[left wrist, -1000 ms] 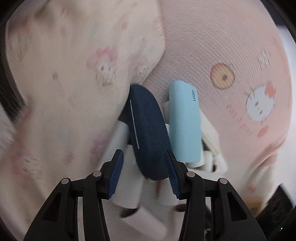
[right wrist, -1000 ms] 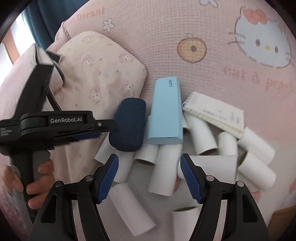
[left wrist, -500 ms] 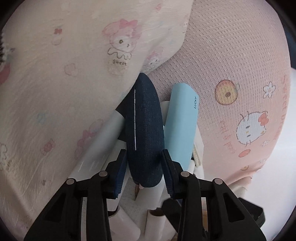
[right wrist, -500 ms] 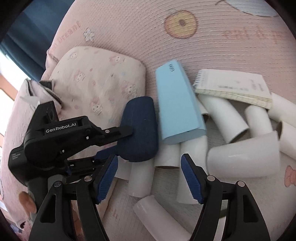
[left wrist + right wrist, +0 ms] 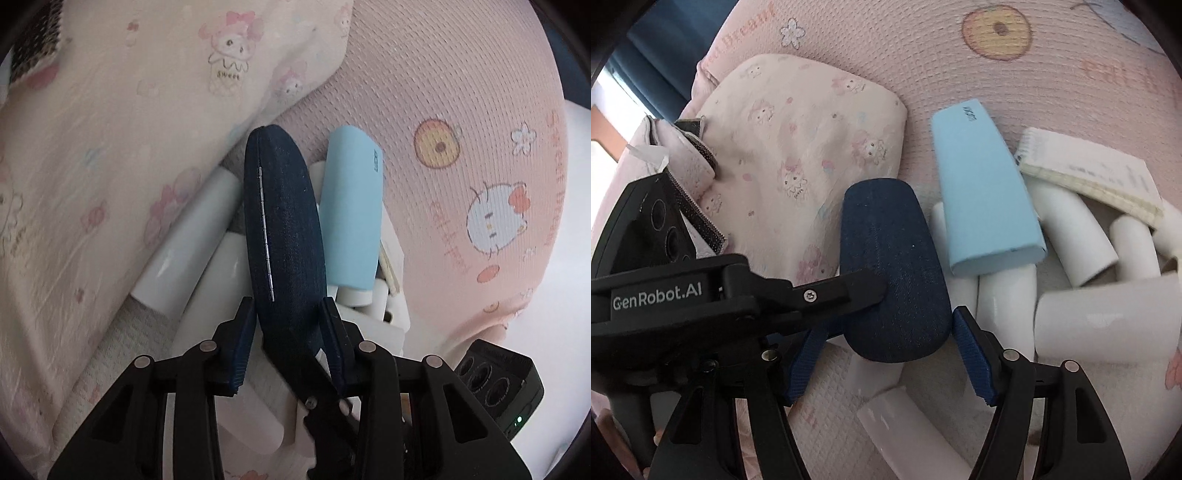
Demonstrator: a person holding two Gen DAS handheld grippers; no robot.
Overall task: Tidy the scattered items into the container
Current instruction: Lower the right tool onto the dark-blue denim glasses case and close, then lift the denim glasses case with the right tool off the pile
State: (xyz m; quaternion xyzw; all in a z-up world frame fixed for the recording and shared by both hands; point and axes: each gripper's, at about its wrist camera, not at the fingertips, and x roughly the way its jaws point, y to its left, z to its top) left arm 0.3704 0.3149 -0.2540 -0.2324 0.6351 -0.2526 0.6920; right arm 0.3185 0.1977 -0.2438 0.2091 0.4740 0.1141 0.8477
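Observation:
A dark blue denim case lies on white paper tubes. My left gripper is shut on the near end of the case; in the right wrist view the case sits between that gripper's fingers. A light blue box lies just right of the case and also shows in the right wrist view. My right gripper is open, its jaws either side of the case's near end, holding nothing. A pink zip pouch lies at the left.
A spiral notepad rests on more white tubes at the right. A pale printed pillow lies left of the case. Everything sits on a pink cartoon-print blanket. One tube lies near the right gripper.
My left gripper closed on the denim case and moved in along it. My right gripper came closer, so the case now sits between its open jaws.

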